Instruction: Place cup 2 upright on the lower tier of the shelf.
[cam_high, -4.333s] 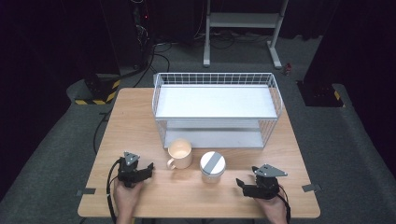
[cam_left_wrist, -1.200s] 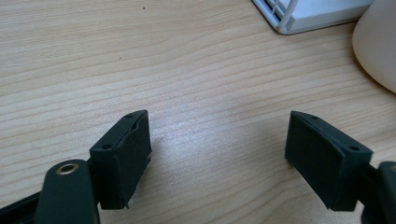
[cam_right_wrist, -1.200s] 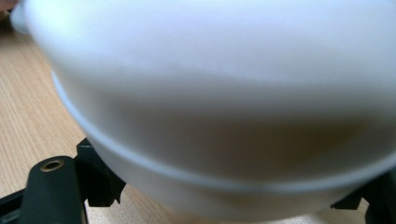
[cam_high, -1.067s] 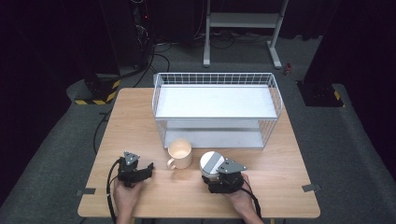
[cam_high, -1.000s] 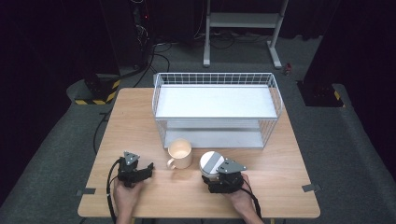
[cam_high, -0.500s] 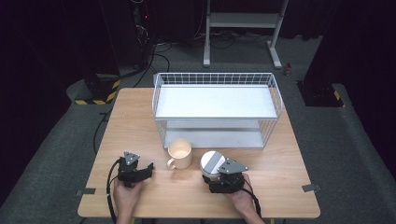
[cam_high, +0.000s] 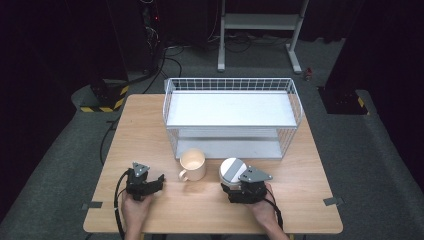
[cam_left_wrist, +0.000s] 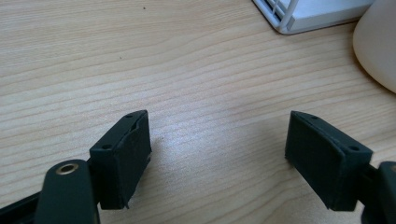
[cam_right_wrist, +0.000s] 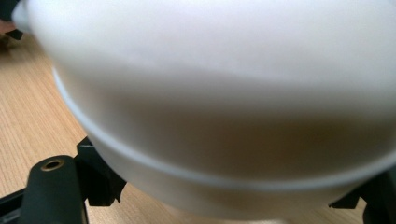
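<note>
Right tool (cam_high: 239, 186), at the near right of the wooden tabletop (cam_high: 150, 120), has its jaws set on either side of a white lidded container (cam_high: 231, 170) that stands just right of the cream mug (cam_high: 193, 164), in front of the white wire rack (cam_high: 232, 116); whether they press it cannot be told. Left tool (cam_high: 148, 183) rests on the tabletop with jaws wide apart and empty, the mug near its right.
</note>
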